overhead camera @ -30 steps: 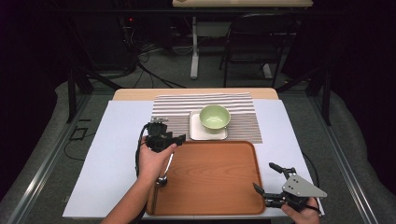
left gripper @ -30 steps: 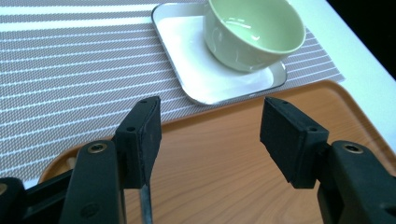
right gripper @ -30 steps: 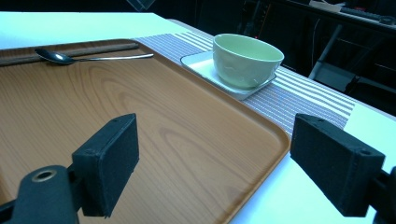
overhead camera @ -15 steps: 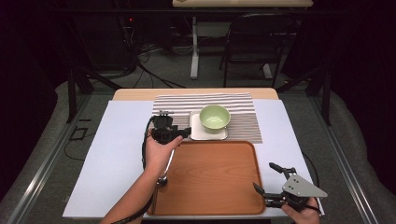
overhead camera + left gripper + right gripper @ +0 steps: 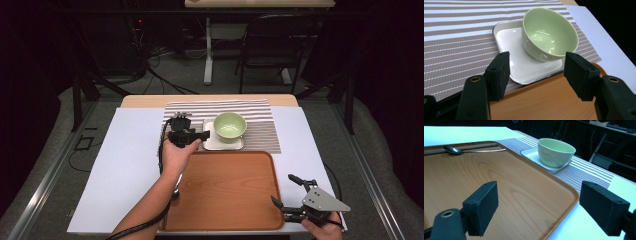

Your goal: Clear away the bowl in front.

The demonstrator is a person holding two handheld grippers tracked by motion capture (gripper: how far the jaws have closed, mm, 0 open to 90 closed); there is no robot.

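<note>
My left gripper (image 5: 536, 75), jaws apart, faces the pale green ceramic bowl (image 5: 549, 33); my right gripper (image 5: 546, 207) gapes above the wooden tray (image 5: 506, 192).

A green bowl (image 5: 229, 125) sits on a white plate (image 5: 215, 142) beside a wooden tray (image 5: 225, 190).

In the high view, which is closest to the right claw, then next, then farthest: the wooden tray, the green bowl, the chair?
1. Wooden tray: right beside the right claw, at the table's near edge.
2. Green bowl: beyond the tray, on the white plate.
3. Chair: on the floor behind the table.
</note>
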